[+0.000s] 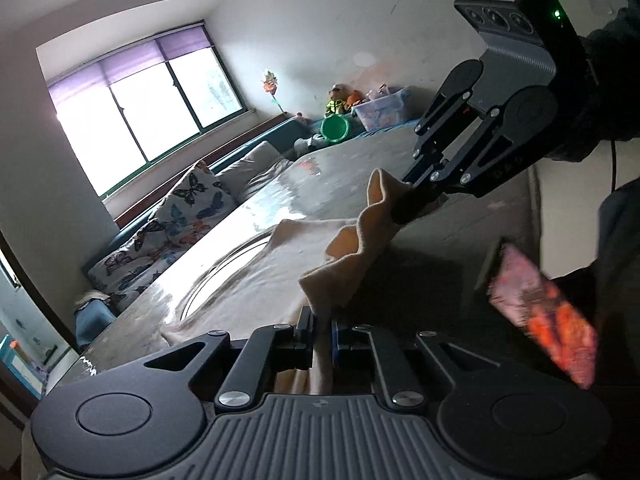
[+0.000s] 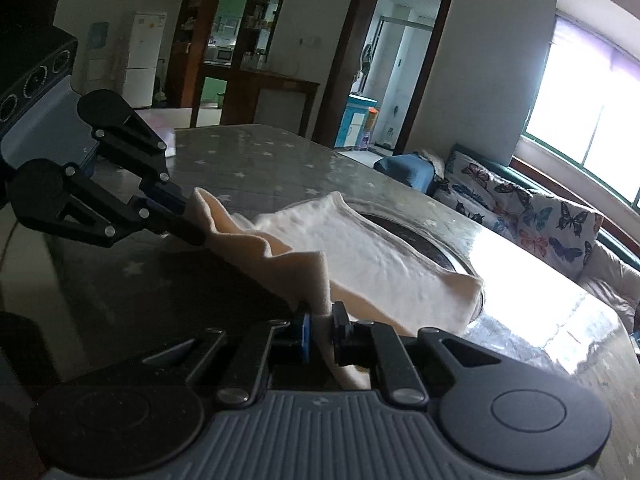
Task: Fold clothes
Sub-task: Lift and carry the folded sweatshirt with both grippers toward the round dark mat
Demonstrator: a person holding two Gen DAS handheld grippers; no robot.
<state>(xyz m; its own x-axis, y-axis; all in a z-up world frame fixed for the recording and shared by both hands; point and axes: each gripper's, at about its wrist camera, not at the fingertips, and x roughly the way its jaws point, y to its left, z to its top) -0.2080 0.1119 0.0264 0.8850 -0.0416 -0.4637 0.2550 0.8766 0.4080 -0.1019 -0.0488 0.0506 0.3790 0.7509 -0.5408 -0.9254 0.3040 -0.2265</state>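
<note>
A cream, peach-tinted cloth lies spread on the glossy star-patterned table. Its near edge is lifted and hangs wavy between my two grippers. My left gripper is shut on one corner of that edge. In the same view my right gripper is shut on the other corner, up and to the right. The right wrist view shows the cloth too, with my right gripper pinching its corner and my left gripper holding the far end at the left.
A butterfly-print sofa stands under the window beyond the table. A green bowl, toys and a clear storage box sit at the table's far end. A pink-orange packet is at the right. Doorways and a fridge lie behind.
</note>
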